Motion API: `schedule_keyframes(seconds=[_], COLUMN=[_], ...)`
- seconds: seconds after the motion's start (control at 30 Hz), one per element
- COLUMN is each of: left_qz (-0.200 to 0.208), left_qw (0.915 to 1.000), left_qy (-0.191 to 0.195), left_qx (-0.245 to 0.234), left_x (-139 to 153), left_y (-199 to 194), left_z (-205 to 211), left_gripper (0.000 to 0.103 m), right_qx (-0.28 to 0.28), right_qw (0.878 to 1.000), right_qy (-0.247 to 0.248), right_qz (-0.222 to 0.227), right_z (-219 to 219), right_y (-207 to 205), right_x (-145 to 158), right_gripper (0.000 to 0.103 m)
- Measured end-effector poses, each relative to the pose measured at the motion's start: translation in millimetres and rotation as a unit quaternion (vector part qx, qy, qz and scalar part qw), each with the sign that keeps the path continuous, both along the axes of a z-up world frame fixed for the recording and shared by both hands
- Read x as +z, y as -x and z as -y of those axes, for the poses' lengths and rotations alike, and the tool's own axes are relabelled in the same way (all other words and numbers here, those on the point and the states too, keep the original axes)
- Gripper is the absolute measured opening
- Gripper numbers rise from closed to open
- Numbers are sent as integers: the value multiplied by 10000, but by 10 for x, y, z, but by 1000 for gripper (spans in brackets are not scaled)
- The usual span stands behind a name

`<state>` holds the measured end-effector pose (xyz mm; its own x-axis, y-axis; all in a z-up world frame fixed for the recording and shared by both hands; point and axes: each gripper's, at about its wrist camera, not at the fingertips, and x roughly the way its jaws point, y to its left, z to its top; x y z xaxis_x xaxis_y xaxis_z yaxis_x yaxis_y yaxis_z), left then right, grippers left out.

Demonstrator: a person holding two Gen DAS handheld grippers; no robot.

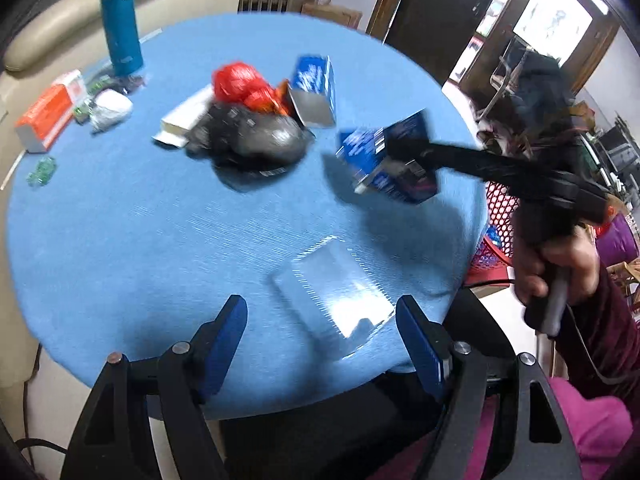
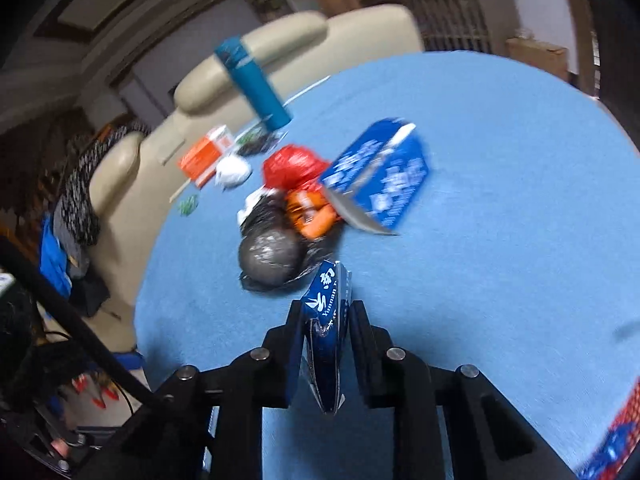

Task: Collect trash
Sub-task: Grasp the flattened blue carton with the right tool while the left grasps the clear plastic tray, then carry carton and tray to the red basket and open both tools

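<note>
Round table [image 1: 120, 240] with blue cloth, seen from both wrist cameras. Right gripper [image 2: 326, 316]: jaws clamped on a flattened dark blue carton [image 2: 326, 344], held on edge between the 2 pads; its long axis runs along the fingers, its far end pointing toward the heap at the table's middle. In the left wrist view the same carton [image 1: 384, 164] hangs above the cloth near the table's right edge, apart from the surface, with its shadow below it.

Left gripper [image 1: 322, 316]: jaws apart, nothing between the pads; a clear plastic tray [image 1: 332, 296] lies on the cloth just beyond them.

Surroundings: a heap at the centre comprising a black bag [image 2: 270, 258], a red bag [image 2: 290, 166], an orange wrapper [image 2: 310, 214] and an open blue box [image 2: 380, 178] tilted against it. Farther back stand a teal flask [image 1: 120, 20], upright, an orange box [image 1: 48, 116] and a white crumpled wad [image 1: 110, 108]. A red mesh basket [image 1: 500, 216] sits off the table's right edge, beside the person's hand [image 1: 560, 268].
</note>
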<state>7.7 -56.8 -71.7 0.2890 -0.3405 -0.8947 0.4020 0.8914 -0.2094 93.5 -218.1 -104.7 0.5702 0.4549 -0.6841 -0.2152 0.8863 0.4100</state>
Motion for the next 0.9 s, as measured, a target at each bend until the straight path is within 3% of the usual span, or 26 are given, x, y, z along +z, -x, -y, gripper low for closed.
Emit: schedule_keyframes(seconds=[0.13,0.27,0.33,0.67,0.83,0.87,0.9], left_qz=[-397,-554,-640,-25,313,385,427], left_qw=[9991,9976,9970,9995,9969,9957,9945], left_qy=[66,-162,-135,-304,-421,-440,-470], left_qx=[140,383,410,-65,-594,-717,-829], left_x=[-158,-309,-348,-143,24,64,103], left_y=[-126,-187,-179,-86,-122,-132,-145], left_z=[169,258,278,612,1088,1208,1307], left_gripper=[77,77,65,63,63,55,55], right_qx=[-434,-758,-870,-1559,-2156,-2271,-2421], right_qw=[9986,9960,9947,9826,9689,9659,9618], right_qy=[-99,-157,-193,-410,-397,-389,-405], right_qz=[268,455,517,921,1152,1184,1209], right_z=[336,643,720,1242,1667,1748,1853], right_y=[233,471,555,1066,1421,1486,1566], right_x=[145,235,246,316,407,422,437], right_gripper=[24,24,24,24,24,24,24])
